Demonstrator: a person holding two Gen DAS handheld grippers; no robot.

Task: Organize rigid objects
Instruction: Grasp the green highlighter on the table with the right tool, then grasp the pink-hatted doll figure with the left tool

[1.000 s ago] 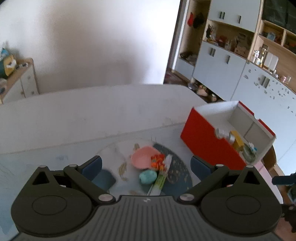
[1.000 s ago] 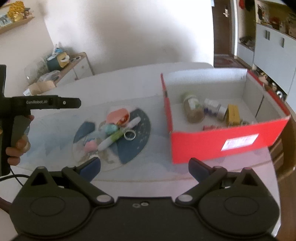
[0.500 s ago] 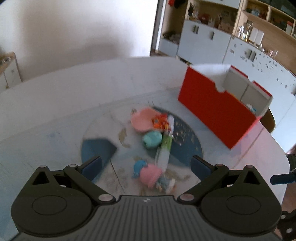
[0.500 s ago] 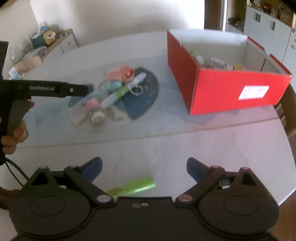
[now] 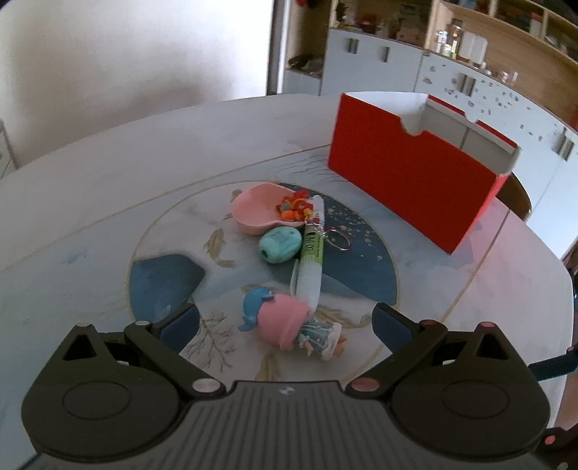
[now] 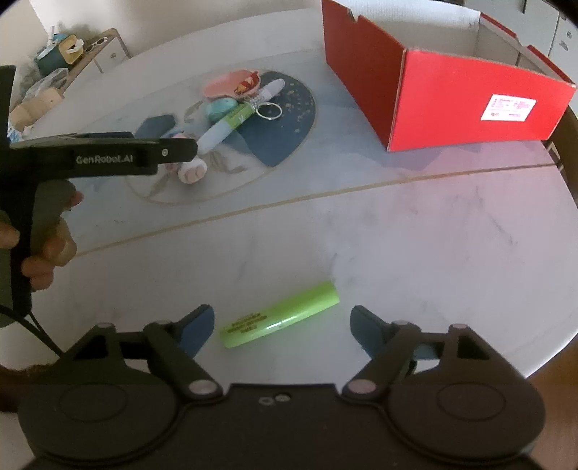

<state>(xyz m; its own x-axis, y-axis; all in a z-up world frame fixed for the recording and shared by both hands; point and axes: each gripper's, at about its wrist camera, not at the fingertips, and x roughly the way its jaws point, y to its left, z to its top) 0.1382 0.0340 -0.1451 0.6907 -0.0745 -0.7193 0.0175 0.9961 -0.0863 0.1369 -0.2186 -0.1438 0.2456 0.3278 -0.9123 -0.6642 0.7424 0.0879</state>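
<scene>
Right gripper (image 6: 280, 327) closing, its 2 pads either side of a green tube (image 6: 281, 315), not touching; left gripper (image 5: 285, 321) released above a doll (image 5: 289, 323).

Looks like someone's home, a living or dining room. There's a round white table (image 5: 108, 152) with a painted blue-and-gold circle in the middle, white cupboards (image 5: 372, 65) with wooden open shelves (image 5: 505, 32) full of jars and knick-knacks along the wall, and a low sideboard (image 6: 90, 54) in the corner piled with bags and clutter.
</scene>
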